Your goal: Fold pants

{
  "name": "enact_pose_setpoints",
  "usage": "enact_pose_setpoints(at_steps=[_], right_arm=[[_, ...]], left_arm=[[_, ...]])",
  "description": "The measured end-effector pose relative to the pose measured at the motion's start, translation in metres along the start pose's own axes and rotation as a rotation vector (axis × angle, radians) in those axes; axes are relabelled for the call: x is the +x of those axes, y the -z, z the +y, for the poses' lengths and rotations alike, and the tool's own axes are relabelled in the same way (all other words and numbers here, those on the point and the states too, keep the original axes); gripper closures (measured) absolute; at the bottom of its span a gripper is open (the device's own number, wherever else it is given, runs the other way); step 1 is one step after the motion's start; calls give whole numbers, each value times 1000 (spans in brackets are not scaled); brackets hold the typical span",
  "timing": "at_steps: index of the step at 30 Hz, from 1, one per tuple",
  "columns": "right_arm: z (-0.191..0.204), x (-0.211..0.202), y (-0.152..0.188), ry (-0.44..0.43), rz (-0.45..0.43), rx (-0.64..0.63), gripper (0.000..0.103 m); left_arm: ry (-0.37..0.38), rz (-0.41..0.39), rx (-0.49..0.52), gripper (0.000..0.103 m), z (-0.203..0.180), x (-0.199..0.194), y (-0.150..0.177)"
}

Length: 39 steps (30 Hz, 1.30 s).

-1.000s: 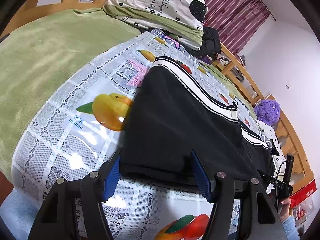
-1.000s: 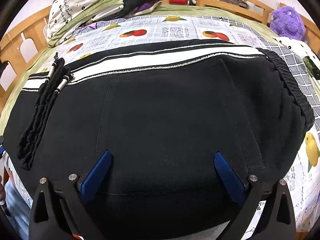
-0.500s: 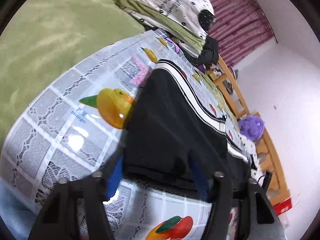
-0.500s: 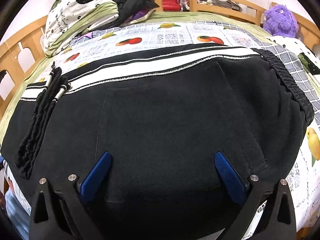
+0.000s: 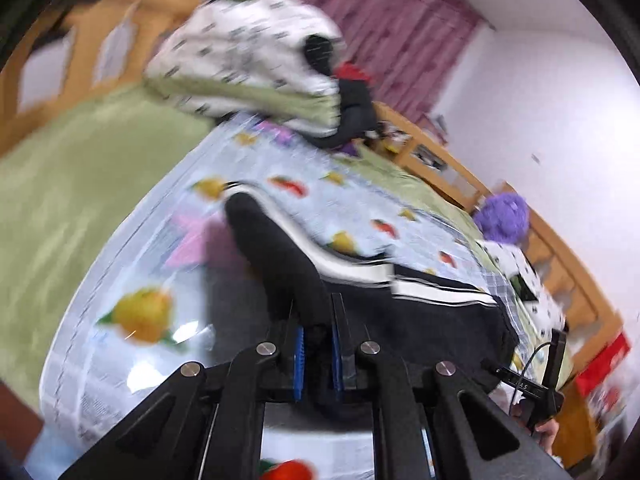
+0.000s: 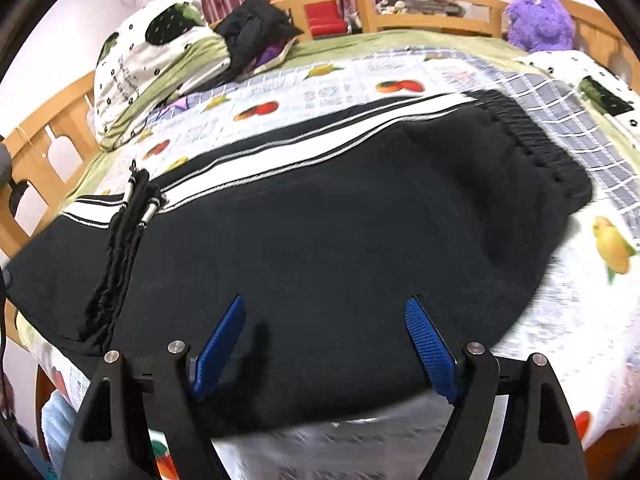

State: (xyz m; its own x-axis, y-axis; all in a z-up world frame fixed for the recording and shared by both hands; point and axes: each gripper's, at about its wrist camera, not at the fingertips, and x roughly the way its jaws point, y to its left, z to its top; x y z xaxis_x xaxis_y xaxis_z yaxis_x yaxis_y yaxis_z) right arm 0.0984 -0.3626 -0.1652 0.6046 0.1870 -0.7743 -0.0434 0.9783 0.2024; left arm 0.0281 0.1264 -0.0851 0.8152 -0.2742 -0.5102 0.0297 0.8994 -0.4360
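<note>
Black pants (image 6: 340, 232) with a white side stripe lie across a fruit-print cloth (image 6: 328, 88) on the bed. In the left wrist view my left gripper (image 5: 318, 320) is shut on a bunched edge of the pants (image 5: 280, 256), which rises off the cloth in a ridge. In the right wrist view my right gripper (image 6: 324, 320) hangs over the near edge of the pants with its blue pads wide apart. Its jaws are closing, with black fabric between them and the pads clear of it. The black drawstrings (image 6: 120, 240) lie on the left part of the pants.
A folded dotted quilt (image 6: 156, 68) and a dark garment (image 6: 252, 36) are piled at the head of the bed. A purple plush toy (image 6: 540, 20) sits by the wooden rail (image 6: 420, 0). Green bedding (image 5: 68, 200) lies beside the cloth.
My left gripper closed on the pants' edge and rose, pulling the fabric up into a ridge. My right gripper's pads moved closer together and it shifted slightly over the pants.
</note>
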Motion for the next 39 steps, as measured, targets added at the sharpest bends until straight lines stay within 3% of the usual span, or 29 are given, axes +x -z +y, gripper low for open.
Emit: enact_pose_setpoints(at_steps=[4,8,12,16,18,20,21,23,26,30,32,33,34,35,39], right_arm=[[-19,-30,3,17,-58,-28,21],[-48,-62,8,36,-84,-33,21],[-74,-81,18,31,-71,4,21],[-82,-89,32,-11,-55,42,21],[-78,-86,36,-53,-50,51,21],[-69,-80,36,-96,-46,56,21],[-61,-75,33,-127,-44,58,21],[-41,-66,25,-200,-44,66,21],[-8,-47,9,-309,-45,74,21],[34,-7,-5,-399,-1,94,21],[50,24,-7,-428,70,128,32],[59,42,-8,-437,129,140,61],[64,50,-7,-450,166,138,79],[70,54,-9,-448,182,125,82],[69,10,-35,-377,7,16,85]], left_arm=[[119,27,115,93,-80,22,-8],[207,107,209,93,-148,63,11],[257,258,181,94,-182,122,50],[251,369,135,93,-177,147,84],[278,380,94,91,-169,141,87],[335,395,90,72,-159,124,81],[359,389,104,67,-155,112,78],[285,311,153,52,-143,81,71],[157,248,189,49,-113,53,64],[83,268,50,49,-49,36,65],[60,279,-19,49,-24,32,67],[50,281,-52,49,-12,28,68],[47,282,-80,49,-3,26,68],[49,281,-99,49,2,25,68],[54,278,-93,49,-4,27,65]])
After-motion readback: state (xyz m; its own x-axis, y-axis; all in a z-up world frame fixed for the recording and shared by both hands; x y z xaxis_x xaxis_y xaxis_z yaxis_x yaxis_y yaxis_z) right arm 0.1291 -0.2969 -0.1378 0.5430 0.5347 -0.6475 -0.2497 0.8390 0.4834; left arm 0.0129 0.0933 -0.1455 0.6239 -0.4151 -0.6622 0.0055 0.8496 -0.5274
